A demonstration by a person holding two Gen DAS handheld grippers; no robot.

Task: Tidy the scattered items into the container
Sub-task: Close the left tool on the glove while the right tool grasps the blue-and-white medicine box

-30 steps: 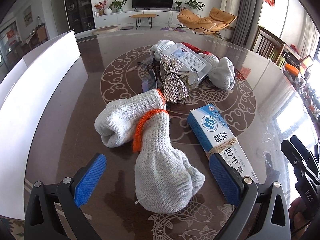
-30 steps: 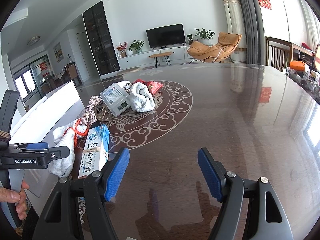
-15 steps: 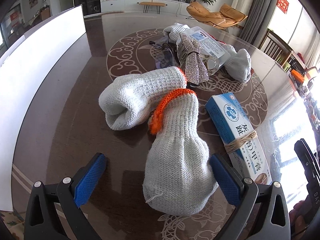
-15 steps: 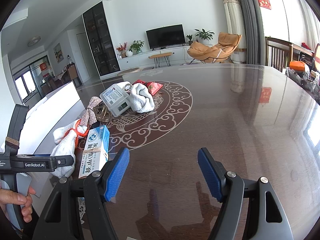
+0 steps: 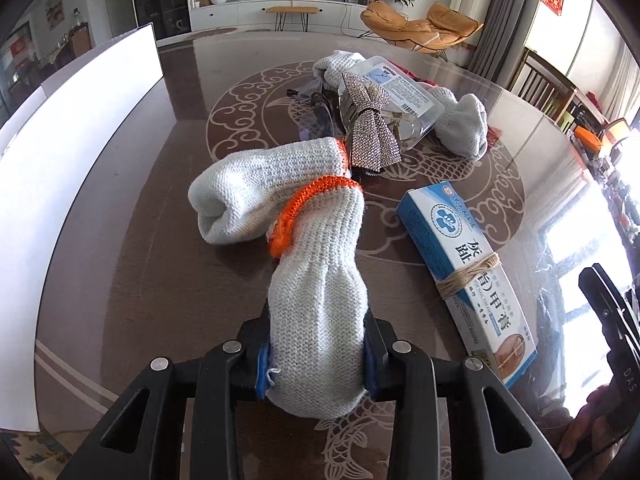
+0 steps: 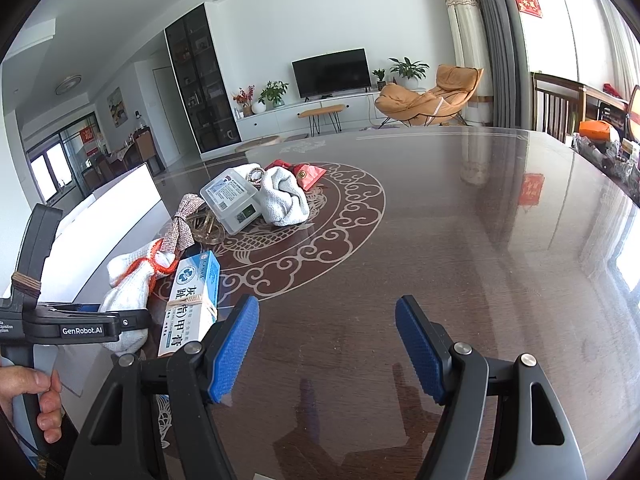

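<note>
White knitted work glove with an orange cuff (image 5: 320, 304) lies on the dark glossy table with pale scroll inlay (image 5: 120, 208), near its front edge; fingertip end pinched between the blue pads of the left gripper (image 5: 316, 364), jaws drawn in tight against the knit on both sides. Cuff end points away from the gripper and touches a second white knitted glove with an orange cuff (image 5: 260, 188), which lies crosswise just behind it. Right of the held glove, apart from it: a long blue-and-white cardboard box bound with a band of tan string (image 5: 464, 276), flat on the table. Behind the two gloves, a silver sequinned fabric bow (image 5: 370, 128) leans against a clear plastic lidded box with a printed label (image 5: 396, 92); dark-framed glasses beside the bow, detail unclear. A further white knitted glove (image 5: 464, 124) lies just right of the clear box, another white knit piece (image 5: 340, 64) behind it. Tall white panel (image 5: 80, 140) stands along the table's left side; whether it is the container's wall cannot be told. Right gripper (image 6: 326, 348) hovers over bare tabletop well right of the clutter, blue pads wide apart, nothing between them. From the right wrist view, a hand (image 6: 28, 396) grips the left tool's handle at lower left.
</note>
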